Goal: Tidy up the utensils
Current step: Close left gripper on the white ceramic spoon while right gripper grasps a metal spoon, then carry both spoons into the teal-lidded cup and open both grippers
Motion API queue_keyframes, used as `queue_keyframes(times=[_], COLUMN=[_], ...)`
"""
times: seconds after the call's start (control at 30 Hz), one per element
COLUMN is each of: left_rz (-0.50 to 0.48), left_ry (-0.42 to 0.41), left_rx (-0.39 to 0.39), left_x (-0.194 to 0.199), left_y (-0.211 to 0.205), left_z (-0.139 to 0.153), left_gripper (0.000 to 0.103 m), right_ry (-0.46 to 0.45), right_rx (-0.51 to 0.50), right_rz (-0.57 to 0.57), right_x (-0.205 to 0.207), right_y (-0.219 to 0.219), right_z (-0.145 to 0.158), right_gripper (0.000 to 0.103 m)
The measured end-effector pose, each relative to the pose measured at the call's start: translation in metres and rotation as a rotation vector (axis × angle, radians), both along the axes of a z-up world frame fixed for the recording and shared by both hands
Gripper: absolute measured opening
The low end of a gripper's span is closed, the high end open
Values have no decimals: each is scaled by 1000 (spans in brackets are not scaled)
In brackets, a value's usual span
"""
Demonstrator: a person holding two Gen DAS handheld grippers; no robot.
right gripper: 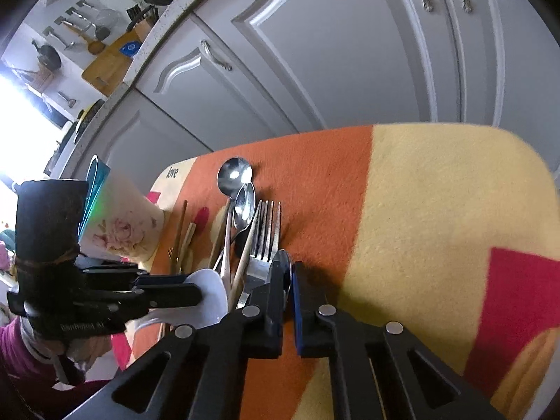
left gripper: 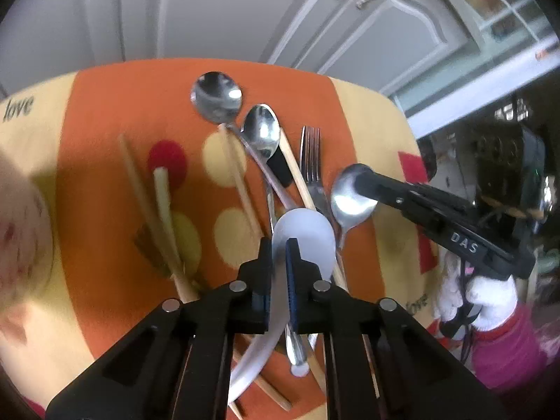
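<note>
My left gripper is shut on a white plastic spoon, held just above the pile of utensils. It also shows in the right wrist view. My right gripper is shut on the bowl of a steel spoon, beside the fork. The right gripper enters the left wrist view from the right. Two more steel spoons and several wooden chopsticks lie on the orange and yellow cloth.
A floral cup stands at the left of the cloth; it shows blurred in the left wrist view. Grey cabinet doors rise behind the table's far edge. The yellow cloth stretches to the right.
</note>
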State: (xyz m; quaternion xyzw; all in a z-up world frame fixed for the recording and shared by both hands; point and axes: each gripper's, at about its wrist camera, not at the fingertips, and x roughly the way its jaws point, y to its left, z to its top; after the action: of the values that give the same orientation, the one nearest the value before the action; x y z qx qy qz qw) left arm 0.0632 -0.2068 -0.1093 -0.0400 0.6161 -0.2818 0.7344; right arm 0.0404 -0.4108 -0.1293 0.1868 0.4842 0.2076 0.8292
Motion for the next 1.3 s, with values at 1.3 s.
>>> queue_keyframes(times=[1.3], left_rz=[498], left_ry=[-472], left_rx=[-244], left_x=[39], left_y=[207], left_z=[170], left_gripper=[1], right_ry=[-443], right_rx=[-35], right_rz=[53], right_x=[35], right_y=[153], right_z=[225], right_gripper=[2])
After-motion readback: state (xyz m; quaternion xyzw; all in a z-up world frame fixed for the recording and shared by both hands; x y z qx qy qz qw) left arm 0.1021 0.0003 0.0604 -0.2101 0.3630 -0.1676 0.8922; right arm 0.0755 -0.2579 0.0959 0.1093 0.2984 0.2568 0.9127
